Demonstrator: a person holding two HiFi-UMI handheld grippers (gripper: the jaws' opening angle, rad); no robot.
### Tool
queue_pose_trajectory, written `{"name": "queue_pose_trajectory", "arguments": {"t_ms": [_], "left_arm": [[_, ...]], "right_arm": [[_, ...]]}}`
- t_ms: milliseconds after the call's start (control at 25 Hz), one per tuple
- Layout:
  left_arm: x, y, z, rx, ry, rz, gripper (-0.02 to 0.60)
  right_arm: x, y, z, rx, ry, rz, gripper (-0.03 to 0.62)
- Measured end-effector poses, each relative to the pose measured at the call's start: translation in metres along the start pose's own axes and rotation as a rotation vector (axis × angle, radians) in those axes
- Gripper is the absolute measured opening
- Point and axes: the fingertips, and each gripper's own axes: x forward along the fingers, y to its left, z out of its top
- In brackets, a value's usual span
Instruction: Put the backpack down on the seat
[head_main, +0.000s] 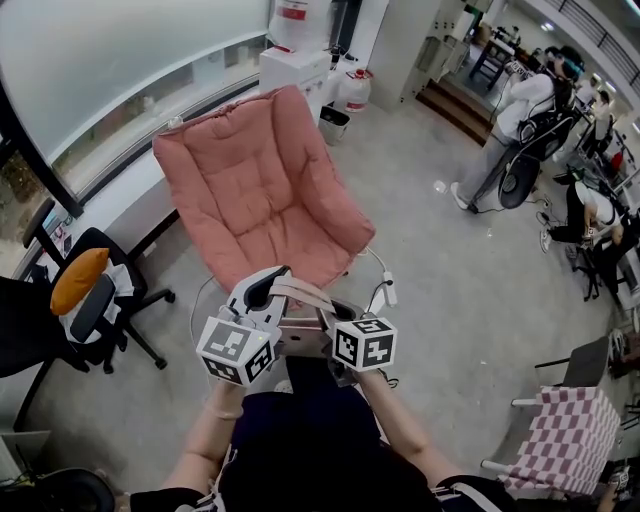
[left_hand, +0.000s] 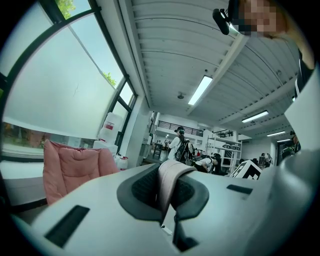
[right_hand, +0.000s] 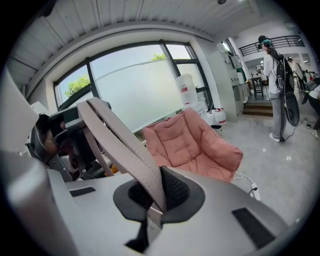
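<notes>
A pink cushioned chair (head_main: 265, 190) stands straight ahead on the floor; it also shows in the left gripper view (left_hand: 70, 167) and the right gripper view (right_hand: 192, 142). The backpack's beige strap (head_main: 305, 292) runs between my two grippers in front of the chair's seat. My left gripper (head_main: 262, 290) is shut on the strap (left_hand: 170, 175), which folds over its dark pads. My right gripper (head_main: 335, 318) is shut on the same strap (right_hand: 120, 145), which rises up and to the left from its jaws. A dark bulk (head_main: 305, 410) below the grippers looks like the backpack's body.
A black office chair with an orange cushion (head_main: 85, 290) stands at the left. At the lower right is a checked chair (head_main: 565, 440). A white cable with a plug block (head_main: 388, 290) lies by the pink chair. A water dispenser (head_main: 295, 60) and a bin (head_main: 333, 125) stand behind. People (head_main: 510, 130) stand at the far right.
</notes>
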Motion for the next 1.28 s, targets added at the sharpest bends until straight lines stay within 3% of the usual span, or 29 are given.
{"name": "queue_pose_trajectory", "arguments": {"t_ms": [440, 880, 1280], "left_arm": [[0.084, 0.048, -0.004, -0.041, 0.023, 0.070, 0.015], [0.217, 0.117, 0.020, -0.079, 0.007, 0.188, 0.015], [0.301, 0.172, 0.048, -0.028, -0.008, 0.259, 0.015]], "right_arm": [[0.064, -0.055, 0.041, 0.006, 0.062, 0.067, 0.031], [0.150, -0.141, 0.143, -0.079, 0.099, 0.113, 0.032], [0.215, -0.181, 0.217, -0.074, 0.063, 0.196, 0.032]]}}
